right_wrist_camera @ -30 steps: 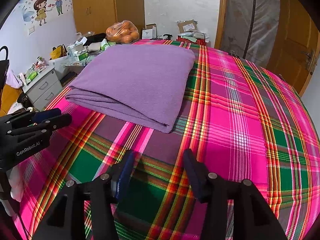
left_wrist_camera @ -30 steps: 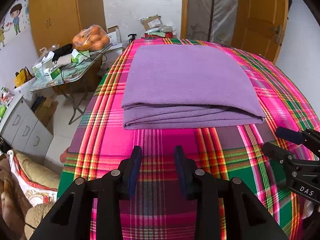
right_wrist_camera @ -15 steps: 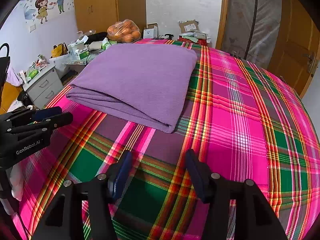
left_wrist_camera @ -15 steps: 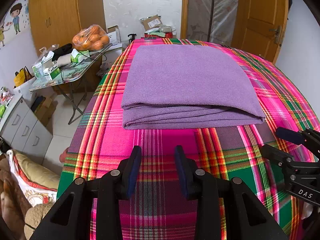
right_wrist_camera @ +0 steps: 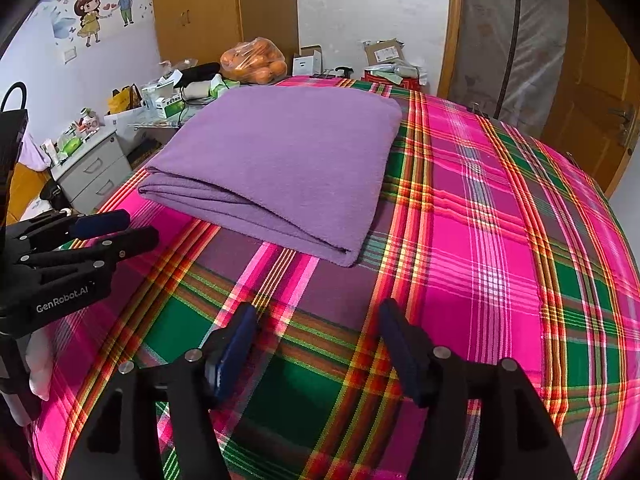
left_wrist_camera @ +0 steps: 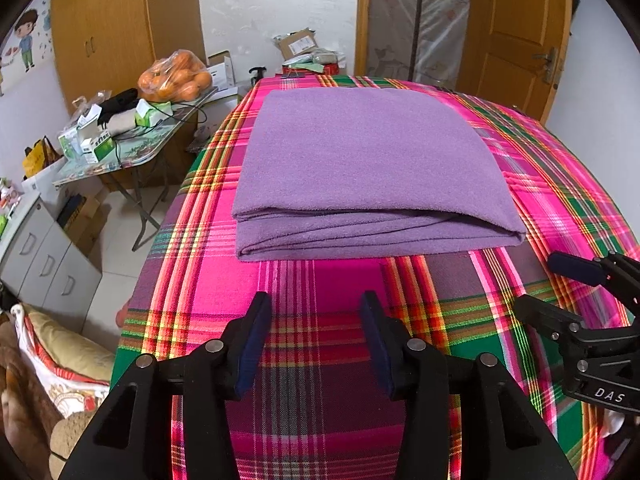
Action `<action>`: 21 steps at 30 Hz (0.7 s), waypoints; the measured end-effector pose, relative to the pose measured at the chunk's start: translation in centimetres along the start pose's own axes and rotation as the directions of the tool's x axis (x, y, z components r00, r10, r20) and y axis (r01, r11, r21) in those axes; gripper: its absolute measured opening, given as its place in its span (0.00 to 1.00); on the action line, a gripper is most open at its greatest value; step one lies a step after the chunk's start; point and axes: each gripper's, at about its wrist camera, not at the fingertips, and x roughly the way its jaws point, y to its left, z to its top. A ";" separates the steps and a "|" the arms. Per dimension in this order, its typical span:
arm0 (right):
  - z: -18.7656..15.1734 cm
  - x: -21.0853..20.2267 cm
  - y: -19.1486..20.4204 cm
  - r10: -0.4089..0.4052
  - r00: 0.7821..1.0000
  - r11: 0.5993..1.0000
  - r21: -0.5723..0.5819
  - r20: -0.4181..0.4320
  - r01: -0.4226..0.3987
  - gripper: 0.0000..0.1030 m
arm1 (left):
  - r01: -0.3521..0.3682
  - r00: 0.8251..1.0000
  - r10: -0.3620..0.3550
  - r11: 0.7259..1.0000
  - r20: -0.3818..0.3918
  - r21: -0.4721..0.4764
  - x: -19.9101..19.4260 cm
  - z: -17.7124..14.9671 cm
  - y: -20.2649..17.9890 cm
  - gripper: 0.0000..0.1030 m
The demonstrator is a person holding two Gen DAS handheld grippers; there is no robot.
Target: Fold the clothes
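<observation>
Bare plaid bedcover [left_wrist_camera: 320,280] lies open between both hand-held grippers and the folded purple cloth [left_wrist_camera: 368,160]. Its right half [right_wrist_camera: 500,220] is unobstructed. A cluttered table [left_wrist_camera: 132,140] crowds the bed's left edge.

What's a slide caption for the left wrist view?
Left tongs, opening with nothing between them, hang over plaid cover before folded purple cloth.

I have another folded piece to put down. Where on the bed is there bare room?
The widest bare patch is the plaid bedspread to the right of the purple folded cloth, out to the bed's edge. A narrower strip lies between the cloth's near edge and the two grippers. The side table at the left is crowded with boxes and a bag of oranges.
</observation>
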 end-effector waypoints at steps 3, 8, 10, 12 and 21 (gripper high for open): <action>0.0 0.0 0.2 0.001 1.000 1.000 -0.005 -0.002 -0.001 0.65 | 0.000 1.000 0.000 1.000 0.000 0.000 0.0 0.0 0.0 0.46; 0.1 0.1 0.1 0.007 1.000 1.000 -0.010 -0.003 -0.007 0.67 | -0.001 1.000 0.001 1.000 0.000 0.001 0.0 0.0 0.0 0.47; 0.1 0.2 0.0 0.012 1.000 1.000 -0.009 -0.003 -0.012 0.68 | -0.002 1.000 0.002 1.000 0.000 -0.001 0.0 0.0 -0.1 0.47; 0.1 0.2 0.0 0.015 1.000 1.000 -0.008 -0.003 -0.015 0.68 | -0.004 1.000 0.004 1.000 0.001 -0.003 0.0 0.0 -0.1 0.47; 0.1 0.1 0.3 0.019 1.000 1.000 -0.010 -0.003 -0.019 0.70 | -0.014 1.000 0.014 1.000 0.000 -0.004 0.1 0.0 -0.2 0.48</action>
